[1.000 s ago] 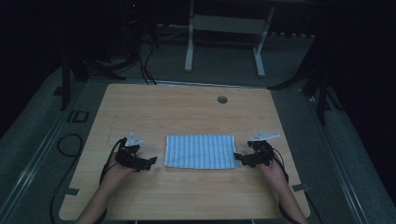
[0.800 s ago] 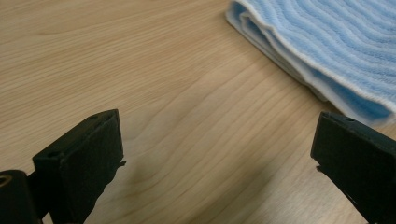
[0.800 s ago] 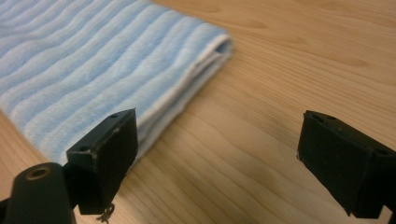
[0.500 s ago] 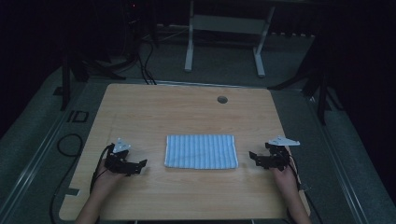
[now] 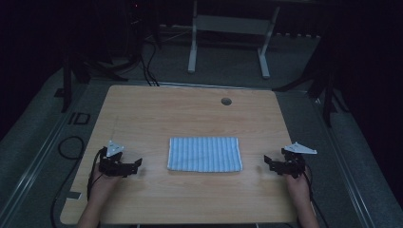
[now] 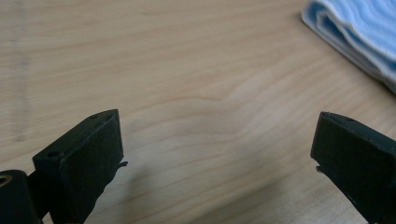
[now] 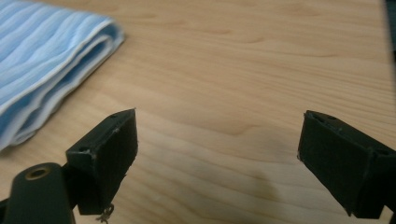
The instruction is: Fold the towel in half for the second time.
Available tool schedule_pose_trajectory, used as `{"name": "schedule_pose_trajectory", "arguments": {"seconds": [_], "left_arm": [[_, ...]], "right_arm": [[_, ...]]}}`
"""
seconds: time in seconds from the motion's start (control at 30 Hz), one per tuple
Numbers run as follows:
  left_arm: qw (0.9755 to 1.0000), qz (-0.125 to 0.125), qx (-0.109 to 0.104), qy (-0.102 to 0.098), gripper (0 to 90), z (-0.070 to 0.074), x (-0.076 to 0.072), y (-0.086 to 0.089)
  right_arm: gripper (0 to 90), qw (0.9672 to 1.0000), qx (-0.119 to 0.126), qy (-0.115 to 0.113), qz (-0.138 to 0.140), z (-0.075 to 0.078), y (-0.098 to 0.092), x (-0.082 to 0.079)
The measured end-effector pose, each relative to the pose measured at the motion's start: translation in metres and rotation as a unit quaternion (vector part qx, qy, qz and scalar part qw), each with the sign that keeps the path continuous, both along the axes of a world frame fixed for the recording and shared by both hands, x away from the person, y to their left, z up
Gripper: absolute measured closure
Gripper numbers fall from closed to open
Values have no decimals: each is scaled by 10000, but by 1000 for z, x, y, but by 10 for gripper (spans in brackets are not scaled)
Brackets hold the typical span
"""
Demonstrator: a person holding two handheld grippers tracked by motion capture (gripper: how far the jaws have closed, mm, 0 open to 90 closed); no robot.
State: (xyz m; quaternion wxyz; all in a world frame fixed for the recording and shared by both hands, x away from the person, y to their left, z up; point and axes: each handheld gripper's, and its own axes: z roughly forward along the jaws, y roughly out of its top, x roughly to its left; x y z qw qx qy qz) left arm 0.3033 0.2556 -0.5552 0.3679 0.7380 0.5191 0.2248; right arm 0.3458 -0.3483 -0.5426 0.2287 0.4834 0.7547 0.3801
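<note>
Folded cloth: pale blue w/ white stripes, white edging. Table under it: light wood grain. Grippers beside cloth: black jaws.

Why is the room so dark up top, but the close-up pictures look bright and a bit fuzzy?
High view: dim all round, only the table lit; the cloth looks greyish. Left gripper view: bright wood, soft shadow between the black fingers, cloth corner blurred. Right gripper view: cloth blurred too, fingers sharper.
</note>
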Motion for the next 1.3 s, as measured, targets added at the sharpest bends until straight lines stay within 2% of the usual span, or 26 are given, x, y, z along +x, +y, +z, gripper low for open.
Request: {"name": "schedule_pose_trajectory", "arguments": {"seconds": [0.1,0.2,0.33,0.43,0.53,0.6,0.7,0.77,0.8,0.9,0.97,1.17,1.3], "left_arm": [[9999,112,-9,-13,24,1,-3,4],[9998,205,33,11,25,1,-5,8],[9994,360,-25,-3,24,2,-7,15],[9989,460,-79,-11,24,2,-7,19],[9981,609,-81,-53,25,3,-8,24],[9967,795,-141,-89,25,3,-9,29],[9945,1006,-239,-164,25,4,-10,35],[9929,1152,-203,-217,25,4,-11,37],[9929,1152,-203,-217,25,4,-11,37],[9902,1347,-204,-311,25,5,-13,41],[9893,1407,-209,-319,25,5,-14,42],[9894,1419,-159,-247,25,2,-13,42],[9896,1410,-143,-224,25,1,-13,41]], "right_arm": [[119,9996,87,-75,-255,1,-8,-1],[119,9986,46,-165,-492,1,-13,-2],[119,9952,-40,-297,-935,1,-19,-4],[119,9934,-29,-302,-1109,0,-23,-4],[119,9925,-59,-292,-1188,0,-24,-4],[119,9924,-108,-294,-1190,-1,-23,-3],[115,9897,-252,-372,-1356,-1,-22,-4],[108,9879,-199,-414,-1480,0,-24,-5],[108,9879,-199,-414,-1480,0,-24,-5],[108,9843,-132,-477,-1693,1,-28,-6],[108,9837,-77,-450,-1741,1,-29,-6],[108,9843,-197,-425,-1700,0,-26,-5],[108,9849,-194,-379,-1680,-1,-27,-4]]}}
